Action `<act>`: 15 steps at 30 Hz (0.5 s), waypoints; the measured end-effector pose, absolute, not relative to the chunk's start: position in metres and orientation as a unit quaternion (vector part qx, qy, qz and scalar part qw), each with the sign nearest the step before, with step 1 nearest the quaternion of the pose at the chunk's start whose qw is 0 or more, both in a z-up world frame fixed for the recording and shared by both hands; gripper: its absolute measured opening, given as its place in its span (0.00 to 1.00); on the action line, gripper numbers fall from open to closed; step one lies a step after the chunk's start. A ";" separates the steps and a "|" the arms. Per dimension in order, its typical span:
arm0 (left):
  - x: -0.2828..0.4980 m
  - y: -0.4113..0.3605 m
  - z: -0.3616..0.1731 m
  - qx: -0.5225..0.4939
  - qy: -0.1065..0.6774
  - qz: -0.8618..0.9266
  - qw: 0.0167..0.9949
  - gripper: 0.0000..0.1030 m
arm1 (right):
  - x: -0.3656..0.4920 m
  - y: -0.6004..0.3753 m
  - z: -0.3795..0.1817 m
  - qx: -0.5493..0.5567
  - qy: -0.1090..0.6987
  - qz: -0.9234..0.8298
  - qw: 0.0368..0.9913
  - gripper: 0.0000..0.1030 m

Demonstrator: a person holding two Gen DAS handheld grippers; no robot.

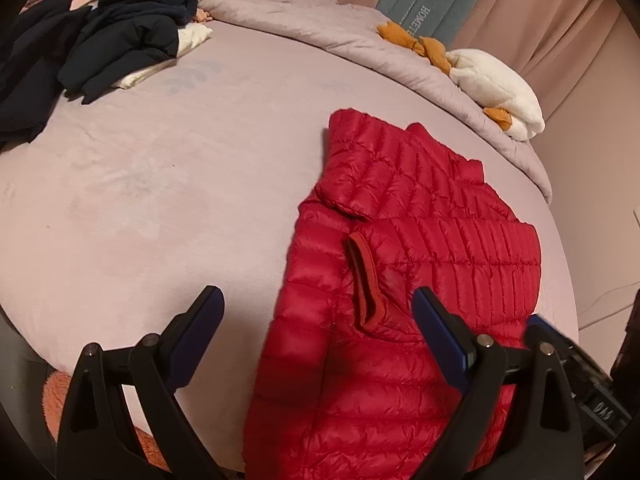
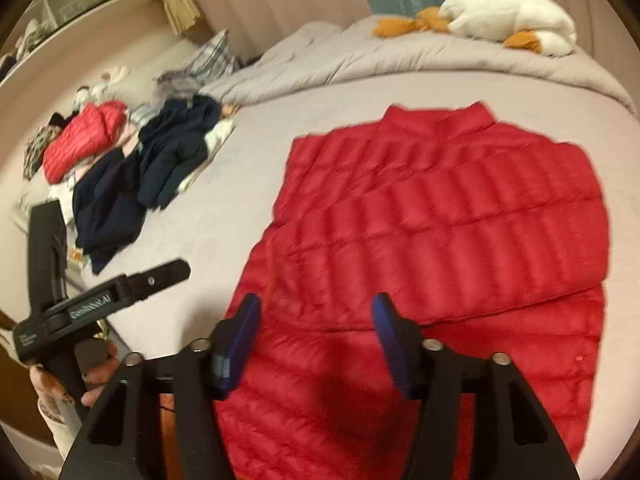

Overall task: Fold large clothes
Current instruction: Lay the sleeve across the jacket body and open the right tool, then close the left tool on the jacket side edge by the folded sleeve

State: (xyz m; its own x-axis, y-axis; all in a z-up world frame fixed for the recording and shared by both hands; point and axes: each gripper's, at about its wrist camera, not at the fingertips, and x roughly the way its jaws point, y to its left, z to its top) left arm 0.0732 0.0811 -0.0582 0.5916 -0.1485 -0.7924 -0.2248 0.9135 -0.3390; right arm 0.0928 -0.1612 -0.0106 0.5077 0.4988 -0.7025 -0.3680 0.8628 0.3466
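Observation:
A red puffer jacket lies flat on the pale bed sheet, collar toward the far side. One sleeve is folded across its body, with the cuff lying near the middle. My left gripper hovers open over the jacket's left edge, one finger above the sheet and one above the jacket. My right gripper stands open above the jacket's near hem with nothing between its fingers. A hand holds the left gripper at the lower left of the right wrist view.
A heap of dark navy clothes and a folded red garment lie at the far left of the bed. A rumpled grey duvet and a white plush goose line the far edge. A pink fluffy item sits below the bed's near edge.

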 end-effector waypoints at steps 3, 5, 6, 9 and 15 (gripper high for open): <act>0.079 0.074 -0.064 -0.208 0.458 0.009 0.864 0.93 | 0.097 -0.185 -0.013 0.092 0.424 0.204 0.878 0.62; 0.083 0.069 -0.070 -0.211 0.462 -0.001 0.862 0.93 | 0.098 -0.199 -0.018 0.103 0.424 0.175 0.882 0.62; 0.085 0.066 -0.072 -0.212 0.464 -0.006 0.860 0.92 | 0.098 -0.204 -0.019 0.108 0.425 0.166 0.884 0.62; 0.093 0.057 -0.081 -0.218 0.470 -0.028 0.855 0.92 | 0.097 -0.226 -0.028 0.123 0.427 0.125 0.887 0.62; 0.108 0.043 -0.101 -0.230 0.483 -0.050 0.843 0.84 | 0.087 -0.266 -0.039 0.162 0.433 0.070 0.884 0.62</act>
State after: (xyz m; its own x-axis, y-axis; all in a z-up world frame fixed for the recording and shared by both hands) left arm 0.1075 0.0429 -0.1012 0.5288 -0.3060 -0.7917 -0.1390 0.8889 -0.4364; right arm 0.0870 -0.2663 -0.0386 0.6147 0.2638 -0.7433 0.0171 0.9377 0.3469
